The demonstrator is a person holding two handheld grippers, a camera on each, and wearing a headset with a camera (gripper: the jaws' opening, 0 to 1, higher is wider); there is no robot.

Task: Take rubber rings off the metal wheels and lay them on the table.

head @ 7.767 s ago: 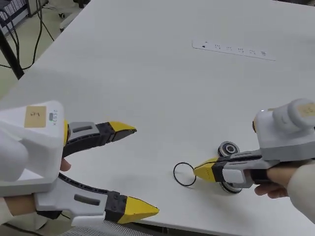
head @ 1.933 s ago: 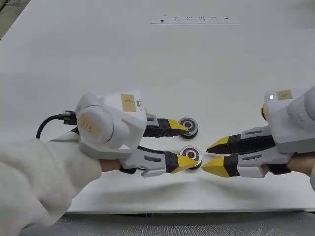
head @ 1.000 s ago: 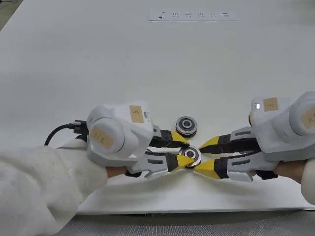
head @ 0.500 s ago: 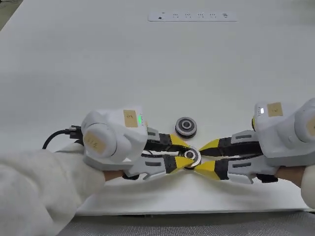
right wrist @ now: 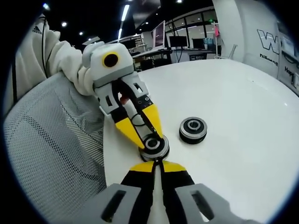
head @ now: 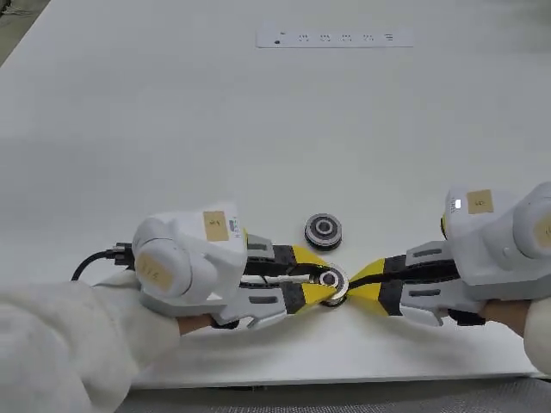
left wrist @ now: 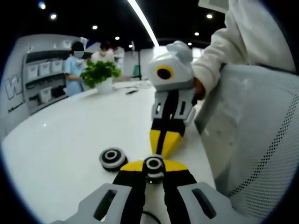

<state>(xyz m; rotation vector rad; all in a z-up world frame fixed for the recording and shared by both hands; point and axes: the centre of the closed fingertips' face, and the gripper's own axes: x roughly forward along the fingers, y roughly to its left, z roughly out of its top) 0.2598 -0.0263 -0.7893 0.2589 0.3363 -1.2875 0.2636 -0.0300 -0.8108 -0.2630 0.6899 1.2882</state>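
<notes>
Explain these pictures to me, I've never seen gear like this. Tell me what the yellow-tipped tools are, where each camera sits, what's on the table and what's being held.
There is no robot here: a person holds a hand-operated, two-jaw gripper in each hand. The head view comes from a camera on the person's headset, looking down at a white table. The two round pictures come from cameras riding on the grippers, each looking forward along its own jaws.

The left gripper is closed on a small metal wheel, one jaw on each side. The right gripper faces it, with its jaws closed together at that wheel's near edge. What exactly they pinch is too small to tell.

A second wheel lies flat on the table just beyond them, apart from both grippers. A white power strip lies at the far side.
</notes>
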